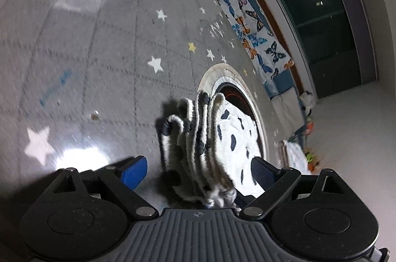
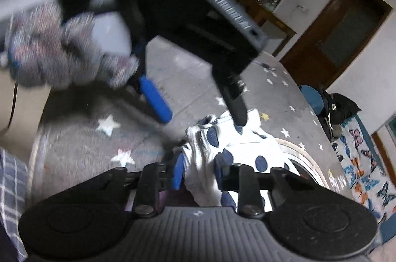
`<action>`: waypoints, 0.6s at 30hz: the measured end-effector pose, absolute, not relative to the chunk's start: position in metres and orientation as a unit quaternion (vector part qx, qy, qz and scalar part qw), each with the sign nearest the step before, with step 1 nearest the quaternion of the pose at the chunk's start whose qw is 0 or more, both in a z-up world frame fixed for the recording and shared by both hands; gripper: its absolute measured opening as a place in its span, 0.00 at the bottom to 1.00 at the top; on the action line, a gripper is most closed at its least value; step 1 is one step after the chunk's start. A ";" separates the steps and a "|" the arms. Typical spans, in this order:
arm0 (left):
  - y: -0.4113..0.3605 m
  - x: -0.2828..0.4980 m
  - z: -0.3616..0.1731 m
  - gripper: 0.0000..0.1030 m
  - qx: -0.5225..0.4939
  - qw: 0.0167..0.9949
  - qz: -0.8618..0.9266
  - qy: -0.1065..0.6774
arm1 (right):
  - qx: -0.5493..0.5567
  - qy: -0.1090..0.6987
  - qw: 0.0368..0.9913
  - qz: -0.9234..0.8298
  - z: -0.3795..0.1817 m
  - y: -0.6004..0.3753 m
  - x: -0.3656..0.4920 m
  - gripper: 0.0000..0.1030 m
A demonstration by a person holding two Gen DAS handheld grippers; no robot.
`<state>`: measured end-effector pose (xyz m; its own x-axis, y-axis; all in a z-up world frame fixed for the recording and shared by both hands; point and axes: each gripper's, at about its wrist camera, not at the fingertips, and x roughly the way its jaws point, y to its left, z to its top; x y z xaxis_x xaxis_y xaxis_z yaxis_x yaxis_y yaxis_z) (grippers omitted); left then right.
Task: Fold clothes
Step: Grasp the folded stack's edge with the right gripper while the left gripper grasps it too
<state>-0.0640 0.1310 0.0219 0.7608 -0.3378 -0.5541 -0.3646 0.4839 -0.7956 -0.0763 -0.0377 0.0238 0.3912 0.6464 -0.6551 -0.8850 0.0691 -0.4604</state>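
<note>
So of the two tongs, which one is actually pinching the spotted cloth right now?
The right tongs: their pads are closed tight on the white cloth with dark spots. The left tongs stand wide apart around the bunched cloth, not pressing it.

White garment with dark blue spots, bunched in several thick folds, partly lifted from grey star-patterned mat, partly lying on it.
</note>
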 end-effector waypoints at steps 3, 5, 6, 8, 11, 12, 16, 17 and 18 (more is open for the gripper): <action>0.128 -0.061 0.017 0.90 -0.538 0.772 0.006 0.339 | -0.396 0.145 0.733 0.534 0.034 -0.041 -0.071 0.19; 0.126 -0.058 0.013 0.90 -0.556 0.761 0.004 0.335 | -0.382 0.146 0.740 0.534 0.039 -0.043 -0.068 0.19; 0.124 -0.057 0.012 0.90 -0.564 0.756 0.003 0.333 | -0.378 0.146 0.742 0.534 0.041 -0.043 -0.068 0.18; 0.121 -0.053 0.009 0.90 -0.576 0.748 0.002 0.330 | -0.368 0.147 0.747 0.534 0.045 -0.046 -0.068 0.18; 0.117 -0.046 0.008 0.90 -0.585 0.742 0.003 0.327 | -0.359 0.148 0.750 0.536 0.048 -0.058 -0.066 0.17; 0.116 -0.043 0.008 0.89 -0.586 0.741 0.002 0.327 | -0.356 0.148 0.750 0.537 0.049 -0.064 -0.066 0.17; 0.114 -0.034 0.005 0.78 -0.588 0.741 0.004 0.325 | -0.347 0.152 0.752 0.539 0.047 -0.075 -0.065 0.17; 0.113 -0.034 0.003 0.74 -0.588 0.741 0.006 0.324 | -0.345 0.154 0.752 0.540 0.047 -0.078 -0.065 0.17; 0.113 -0.034 0.002 0.66 -0.588 0.741 0.008 0.323 | -0.342 0.156 0.753 0.540 0.046 -0.080 -0.065 0.17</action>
<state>-0.0338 0.1128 0.0019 0.7908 -0.3683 -0.4888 -0.3925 0.3077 -0.8668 -0.0648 -0.0803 0.0458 0.3688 0.7068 -0.6037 -0.9198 0.1839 -0.3466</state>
